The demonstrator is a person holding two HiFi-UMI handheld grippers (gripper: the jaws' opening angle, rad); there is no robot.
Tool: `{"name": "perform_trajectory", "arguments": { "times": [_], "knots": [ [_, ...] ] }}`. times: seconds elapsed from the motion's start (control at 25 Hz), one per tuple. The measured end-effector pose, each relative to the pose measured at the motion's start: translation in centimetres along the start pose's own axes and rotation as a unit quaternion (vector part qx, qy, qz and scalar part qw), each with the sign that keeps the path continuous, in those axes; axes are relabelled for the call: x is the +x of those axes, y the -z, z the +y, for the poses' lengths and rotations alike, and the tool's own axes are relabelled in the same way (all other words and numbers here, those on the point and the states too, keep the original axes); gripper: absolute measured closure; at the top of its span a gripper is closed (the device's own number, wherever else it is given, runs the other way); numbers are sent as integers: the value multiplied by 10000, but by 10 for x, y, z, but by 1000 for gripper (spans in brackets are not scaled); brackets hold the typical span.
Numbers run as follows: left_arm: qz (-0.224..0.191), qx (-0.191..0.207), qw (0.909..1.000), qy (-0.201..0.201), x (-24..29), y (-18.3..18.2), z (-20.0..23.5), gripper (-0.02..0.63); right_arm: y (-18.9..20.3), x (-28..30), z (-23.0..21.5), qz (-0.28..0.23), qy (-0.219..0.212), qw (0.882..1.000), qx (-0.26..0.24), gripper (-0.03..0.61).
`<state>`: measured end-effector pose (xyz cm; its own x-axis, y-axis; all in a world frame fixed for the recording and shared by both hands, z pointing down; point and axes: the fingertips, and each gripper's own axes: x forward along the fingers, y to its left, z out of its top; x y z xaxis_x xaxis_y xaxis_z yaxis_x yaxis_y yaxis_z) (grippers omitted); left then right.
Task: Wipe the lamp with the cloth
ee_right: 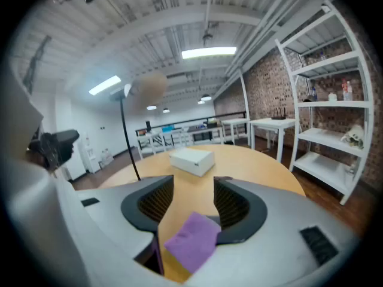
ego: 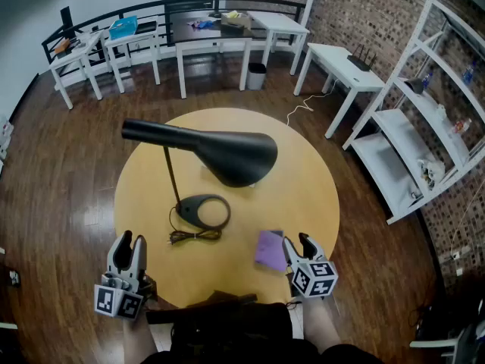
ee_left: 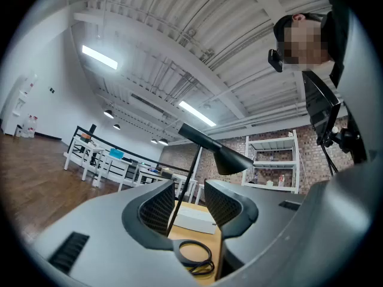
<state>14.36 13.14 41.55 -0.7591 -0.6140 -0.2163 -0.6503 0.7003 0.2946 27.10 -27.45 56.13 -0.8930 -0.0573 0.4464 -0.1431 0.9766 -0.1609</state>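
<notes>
The left gripper [ego: 132, 239] and right gripper [ego: 297, 243] were held at the round yellow table's [ego: 303, 180] near edge, jaws parted, nothing clamped. The purple cloth [ego: 269, 250] was laid flat at the right jaws. The black lamp [ego: 227, 155] was stood mid-table. Dark floorboards [ego: 68, 173] and a brick wall [ego: 364, 14] were seen beyond.

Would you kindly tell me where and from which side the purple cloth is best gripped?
I would take the purple cloth by its near edge, coming down from the person's side with the right hand-held gripper. It lies flat on the table, so an edge probably pinches up easiest, and that gripper stands open right beside it.
</notes>
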Motion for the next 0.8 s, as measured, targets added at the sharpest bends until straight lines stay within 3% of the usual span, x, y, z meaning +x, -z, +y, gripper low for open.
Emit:
{"name": "perform_trajectory", "arguments": {
  "times": [0.08,0.16,0.2,0.28,0.4,0.52,0.6,0.8],
  "knots": [
    [-110,-124,9999,-9,3,2,-6,462,38,22,-12,813,292,9961,-153,363],
    [-183,-163,9997,-77,4,4,-10,462,74,43,-17,1535,437,9869,-221,295],
    [-155,-167,9997,-92,2,8,-11,462,90,51,-17,1811,449,9823,-176,258],
    [58,-150,9999,-2,-1,18,-13,462,111,62,-16,2128,516,9757,5,253],
    [359,-214,9991,36,-7,27,-6,462,129,71,-22,2429,773,9670,21,253],
    [252,-696,9972,-106,-19,23,11,462,124,83,-12,2487,793,9644,-423,253],
    [202,-815,9964,-114,-25,22,18,462,121,92,-7,2434,871,9634,-716,252],
    [238,-1217,9921,-166,-36,30,26,462,148,101,-10,2429,1069,9641,-24,252]
  ]
}}
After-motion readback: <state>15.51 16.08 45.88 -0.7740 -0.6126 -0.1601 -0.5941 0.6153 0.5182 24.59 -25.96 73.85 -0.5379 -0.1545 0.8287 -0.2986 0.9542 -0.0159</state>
